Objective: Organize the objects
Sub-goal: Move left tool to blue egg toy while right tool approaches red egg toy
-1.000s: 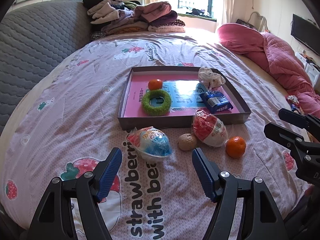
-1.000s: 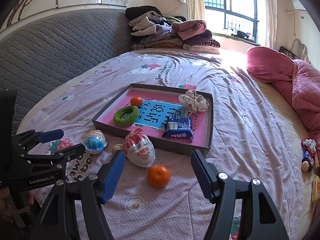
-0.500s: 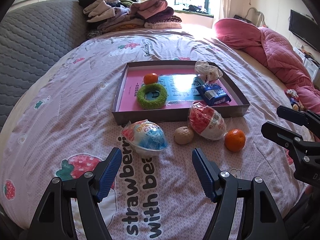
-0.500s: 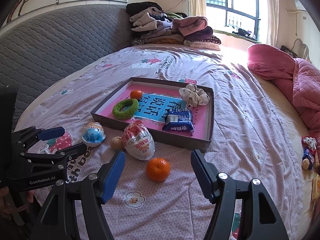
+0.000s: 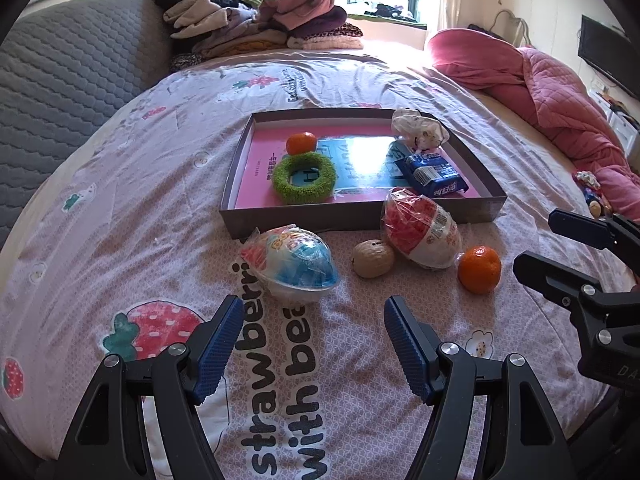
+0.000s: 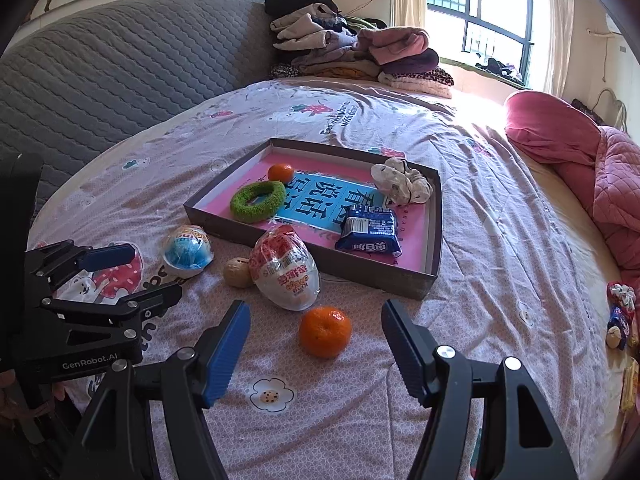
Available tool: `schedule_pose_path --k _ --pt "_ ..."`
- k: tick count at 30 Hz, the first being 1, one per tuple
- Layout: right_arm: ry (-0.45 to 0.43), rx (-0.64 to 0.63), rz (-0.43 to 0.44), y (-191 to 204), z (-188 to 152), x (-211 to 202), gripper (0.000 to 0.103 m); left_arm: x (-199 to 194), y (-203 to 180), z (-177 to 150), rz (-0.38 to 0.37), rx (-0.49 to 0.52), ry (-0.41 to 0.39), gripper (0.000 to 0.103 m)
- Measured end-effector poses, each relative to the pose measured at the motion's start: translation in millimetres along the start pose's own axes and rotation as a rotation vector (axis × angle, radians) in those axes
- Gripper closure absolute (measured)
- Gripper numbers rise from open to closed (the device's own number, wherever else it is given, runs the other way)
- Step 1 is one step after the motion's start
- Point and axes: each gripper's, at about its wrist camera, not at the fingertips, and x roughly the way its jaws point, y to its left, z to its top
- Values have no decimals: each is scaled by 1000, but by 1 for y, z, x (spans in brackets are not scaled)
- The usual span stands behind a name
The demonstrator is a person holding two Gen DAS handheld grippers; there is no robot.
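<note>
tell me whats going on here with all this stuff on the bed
A person holds two grippers over a bed, both open and empty. The left gripper faces the blue toy egg; the right gripper faces a loose orange. The red toy egg and a walnut also lie outside the tray, which already holds several items.

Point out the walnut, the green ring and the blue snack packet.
walnut [image 5: 373, 258], left wrist view, middle of its shell.
green ring [image 5: 305, 179], left wrist view, its near fuzzy band.
blue snack packet [image 6: 369, 231], right wrist view, middle of the wrapper.
</note>
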Motion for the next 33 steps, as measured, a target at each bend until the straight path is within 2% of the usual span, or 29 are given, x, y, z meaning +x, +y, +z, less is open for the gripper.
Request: schedule_pose_path --k 11,19,33 --pt "40 -91 -14 20 -3 23 35 16 13 -2 -2 -13 14 29" --pt "79 -107 -20 20 -2 40 35 26 20 0 -28 -36 22 29" --pt "110 -122 -29 20 7 61 35 41 20 9 -29 -44 30 29"
